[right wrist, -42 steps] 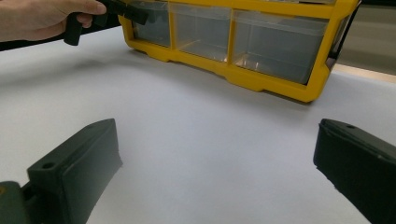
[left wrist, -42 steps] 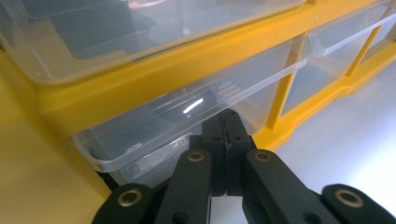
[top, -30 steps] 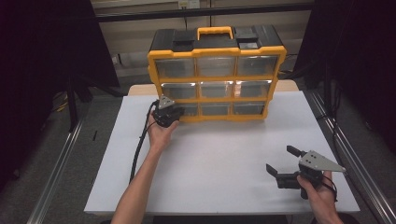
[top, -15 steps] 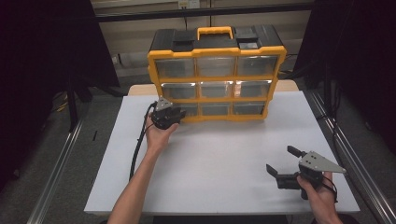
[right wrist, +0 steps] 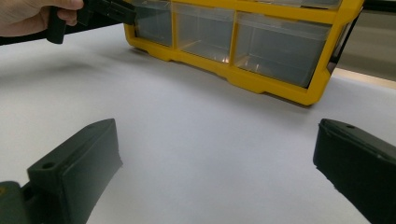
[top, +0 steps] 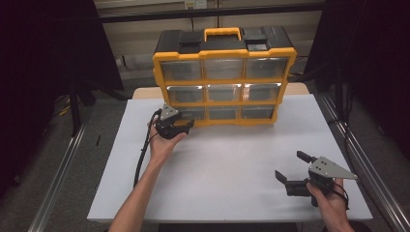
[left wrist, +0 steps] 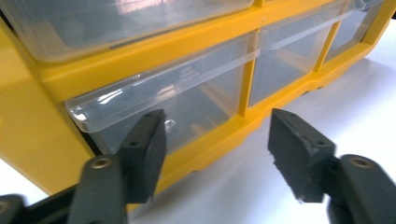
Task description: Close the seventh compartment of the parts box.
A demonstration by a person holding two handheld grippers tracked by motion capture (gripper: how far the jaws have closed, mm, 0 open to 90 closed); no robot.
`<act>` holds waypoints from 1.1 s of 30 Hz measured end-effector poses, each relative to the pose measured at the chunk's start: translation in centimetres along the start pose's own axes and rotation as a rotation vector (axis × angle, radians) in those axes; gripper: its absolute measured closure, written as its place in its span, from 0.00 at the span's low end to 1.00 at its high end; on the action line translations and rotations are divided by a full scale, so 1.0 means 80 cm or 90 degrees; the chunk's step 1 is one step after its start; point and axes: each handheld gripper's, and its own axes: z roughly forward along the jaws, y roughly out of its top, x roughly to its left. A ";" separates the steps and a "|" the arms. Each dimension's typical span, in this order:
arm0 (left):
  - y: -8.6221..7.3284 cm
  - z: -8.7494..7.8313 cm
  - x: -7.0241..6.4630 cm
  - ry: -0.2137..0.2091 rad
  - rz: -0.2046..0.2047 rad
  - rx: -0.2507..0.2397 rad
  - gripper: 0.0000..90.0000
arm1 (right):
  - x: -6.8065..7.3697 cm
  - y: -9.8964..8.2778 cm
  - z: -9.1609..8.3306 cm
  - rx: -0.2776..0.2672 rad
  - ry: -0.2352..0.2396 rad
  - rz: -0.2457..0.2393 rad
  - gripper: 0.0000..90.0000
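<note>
High view: the left gripper [top: 186, 124] sits at the yellow drawer organizer's [top: 225, 99] bottom-left drawer [top: 192, 114]; the right gripper [top: 290, 169] rests well apart.

Left gripper view: jaws just opening, gripping nothing, drawer lip [left wrist: 154, 91] right ahead.

Right gripper view: jaws wide, empty.

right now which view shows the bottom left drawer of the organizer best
The left gripper view: the clear bottom left drawer sits close up, lip sticking out, just beyond the open left gripper. The high view shows it small, partly behind that gripper. The right gripper view shows it far off, at an angle.
</note>
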 end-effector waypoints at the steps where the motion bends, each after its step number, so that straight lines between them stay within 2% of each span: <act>1: 0.000 0.000 -0.001 -0.001 -0.004 -0.007 0.33 | 0.000 0.000 0.000 0.000 0.000 0.001 0.00; 4: 0.000 -0.003 -0.002 0.000 -0.011 -0.015 0.30 | 0.000 0.000 0.001 -0.002 0.000 0.000 0.00; 6: 0.002 -0.006 -0.004 0.011 -0.018 -0.021 0.23 | -0.001 0.000 0.001 -0.001 -0.002 -0.001 0.00; 8: 0.004 -0.010 -0.005 0.025 -0.011 -0.027 0.16 | 0.000 0.000 0.001 0.002 0.001 0.001 0.00; 9: 0.004 -0.011 -0.005 0.020 -0.011 -0.039 0.14 | 0.000 0.000 0.001 0.002 0.001 -0.001 0.00; 11: 0.004 -0.015 -0.007 0.014 -0.021 -0.038 0.11 | 0.000 0.000 0.001 0.002 0.002 -0.001 0.00; 12: 0.004 -0.016 -0.007 -0.001 -0.024 -0.040 0.11 | 0.000 0.000 0.001 0.002 0.002 -0.001 0.00; 14: 0.003 -0.019 -0.008 -0.006 -0.019 -0.057 0.09 | 0.000 0.000 0.001 0.002 0.001 -0.001 0.00; 17: 0.004 -0.024 -0.007 -0.005 -0.019 -0.067 0.06 | 0.000 0.000 0.001 0.002 0.002 -0.001 0.00; 19: 0.002 -0.029 -0.007 -0.014 -0.023 -0.067 0.04 | 0.000 0.000 0.001 0.001 0.001 -0.001 0.00; 20: -0.002 -0.032 -0.005 -0.021 -0.003 -0.083 0.04 | 0.000 0.000 0.001 0.001 0.002 -0.002 0.00; 21: -0.005 -0.034 -0.005 -0.013 -0.002 -0.087 0.04 | 0.000 0.000 0.001 0.001 0.001 -0.001 0.00; 23: -0.009 -0.038 -0.002 -0.021 -0.008 -0.079 0.04 | 0.000 0.000 0.000 0.002 0.002 -0.003 0.00; 24: -0.011 -0.041 -0.001 -0.010 -0.004 -0.072 0.04 | 0.000 0.000 0.000 0.001 0.001 0.000 0.00; 25: -0.013 -0.043 -0.001 -0.005 -0.004 -0.083 0.04 | -0.001 0.000 0.000 0.001 0.000 -0.002 0.00; 27: -0.017 -0.048 0.000 -0.013 -0.020 -0.091 0.04 | 0.000 0.000 0.000 0.001 0.002 -0.004 0.00; 28: -0.018 -0.051 0.000 -0.012 -0.012 -0.093 0.04 | 0.000 0.000 0.000 0.001 0.003 -0.002 0.00; 30: -0.021 -0.058 -0.005 -0.017 -0.021 -0.104 0.04 | 0.000 0.000 0.000 -0.001 -0.004 -0.003 0.00; 32: -0.026 -0.068 -0.012 0.000 -0.016 -0.113 0.04 | -0.001 0.000 -0.001 0.001 -0.007 0.002 0.00; 33: -0.026 -0.068 -0.012 0.000 -0.016 -0.113 0.04 | -0.001 0.000 0.000 0.001 -0.008 0.002 0.00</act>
